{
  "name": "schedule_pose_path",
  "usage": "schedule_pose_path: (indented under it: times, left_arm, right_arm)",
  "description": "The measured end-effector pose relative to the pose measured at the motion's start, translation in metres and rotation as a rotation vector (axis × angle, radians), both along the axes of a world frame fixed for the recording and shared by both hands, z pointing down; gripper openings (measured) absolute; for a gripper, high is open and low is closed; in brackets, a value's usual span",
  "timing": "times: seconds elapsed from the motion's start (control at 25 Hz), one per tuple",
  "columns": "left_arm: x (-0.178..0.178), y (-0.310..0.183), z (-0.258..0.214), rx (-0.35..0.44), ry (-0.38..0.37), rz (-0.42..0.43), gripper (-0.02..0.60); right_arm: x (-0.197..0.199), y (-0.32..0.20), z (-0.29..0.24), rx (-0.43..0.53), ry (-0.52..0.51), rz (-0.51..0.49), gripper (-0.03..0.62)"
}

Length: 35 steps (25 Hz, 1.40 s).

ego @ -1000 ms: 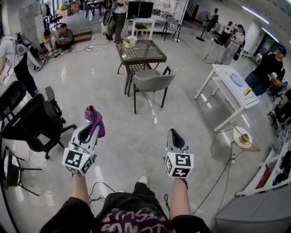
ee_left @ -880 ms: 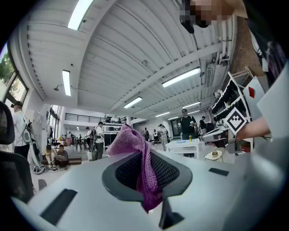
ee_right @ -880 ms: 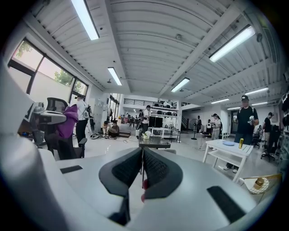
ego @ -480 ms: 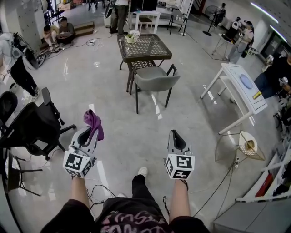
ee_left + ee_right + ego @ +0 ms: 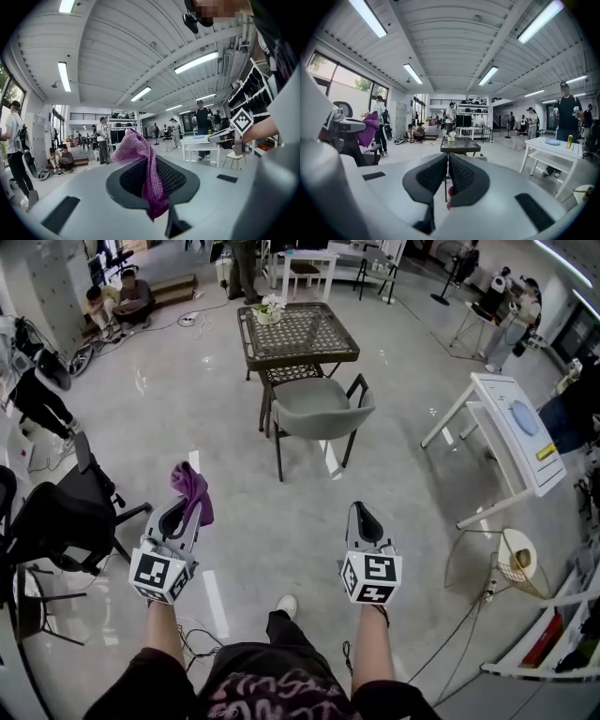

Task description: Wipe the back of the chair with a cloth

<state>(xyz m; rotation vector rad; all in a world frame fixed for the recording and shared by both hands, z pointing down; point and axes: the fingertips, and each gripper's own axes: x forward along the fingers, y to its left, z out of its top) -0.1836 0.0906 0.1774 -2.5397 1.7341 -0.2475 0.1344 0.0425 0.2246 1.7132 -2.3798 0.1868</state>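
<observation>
With the cloth (image 5: pixel 192 486) pinched in my left hand-held gripper (image 5: pixel 181 512) and my right hand-held gripper (image 5: pixel 362 518) pressed together on nothing, I should close in and sweep the cloth flat along the back of the chair (image 5: pixel 319 407), which stands on the floor well ahead, tucked against the table (image 5: pixel 300 334).

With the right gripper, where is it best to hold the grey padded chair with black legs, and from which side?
Probably take the grey padded chair by the top rim of its back, from above on the near side: the curved back faces you and its rim is free. The right gripper, shut and empty, must open first; the left gripper holds the purple cloth.
</observation>
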Motion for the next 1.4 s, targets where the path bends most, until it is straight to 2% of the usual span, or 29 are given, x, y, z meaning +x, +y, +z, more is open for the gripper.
schedule_pose_path:
  times: [0.24,0.64,0.96,1.4]
  left_arm:
    - [0.021,-0.039,-0.01,0.013,-0.064,-0.002,0.067]
    - [0.018,-0.073,-0.027,0.036,-0.067,-0.025,0.067]
    - [0.011,-0.133,-0.005,0.017,-0.038,0.01,0.067]
    - [-0.031,-0.255,0.048,-0.062,-0.016,0.063,0.067]
  right_arm:
    - [0.005,-0.049,-0.005,0.017,-0.014,-0.038,0.028]
    - [0.004,-0.084,-0.01,0.019,-0.043,-0.051,0.028]
    - [0.003,-0.13,-0.004,0.025,-0.025,-0.009,0.028]
    - [-0.041,-0.232,0.017,-0.003,-0.002,0.028,0.028]
